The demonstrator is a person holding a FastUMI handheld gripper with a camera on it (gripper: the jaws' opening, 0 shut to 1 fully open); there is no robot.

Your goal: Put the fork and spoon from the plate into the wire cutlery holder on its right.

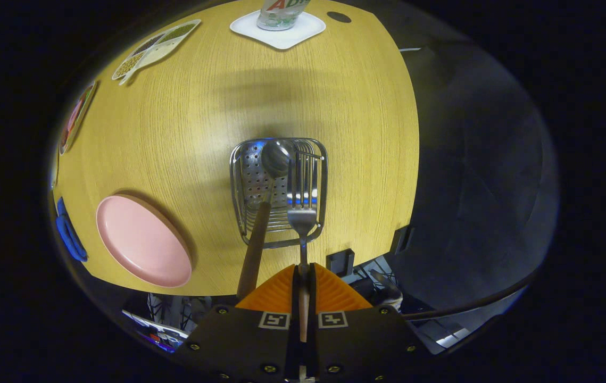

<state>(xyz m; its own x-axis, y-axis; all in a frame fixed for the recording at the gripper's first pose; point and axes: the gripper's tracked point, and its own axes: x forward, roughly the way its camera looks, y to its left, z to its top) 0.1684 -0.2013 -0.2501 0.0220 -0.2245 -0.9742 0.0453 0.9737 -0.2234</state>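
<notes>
The gripper (pixel 303 276) is pinched on the handle of the fork (pixel 303 221); both fingers press on the wooden shaft, which runs back between them, and the metal tines point forward over the wire cutlery holder (pixel 239 175). The spoon (pixel 268 197) already stands in the holder, its bowl leaning against the perforated back and its wooden handle slanting out toward the fingers, just beside the fork. The pink plate (pixel 143 239) sits bare on the wooden table (pixel 201 106), to one side of the holder and apart from it.

The fork looks light and stiff — a slim metal head on a wooden handle; it should not bend or break, but the smooth, narrow shaft could turn or slide in the grip if the tines knock a wire. The hold on the wood, well back from the head, seems right: it leaves the whole metal end free to go down into the basket. The holder is an open frame and probably light itself — a hard nudge might shove it across the table; so the fork wants lowering gently, clear of the spoon's handle.
</notes>
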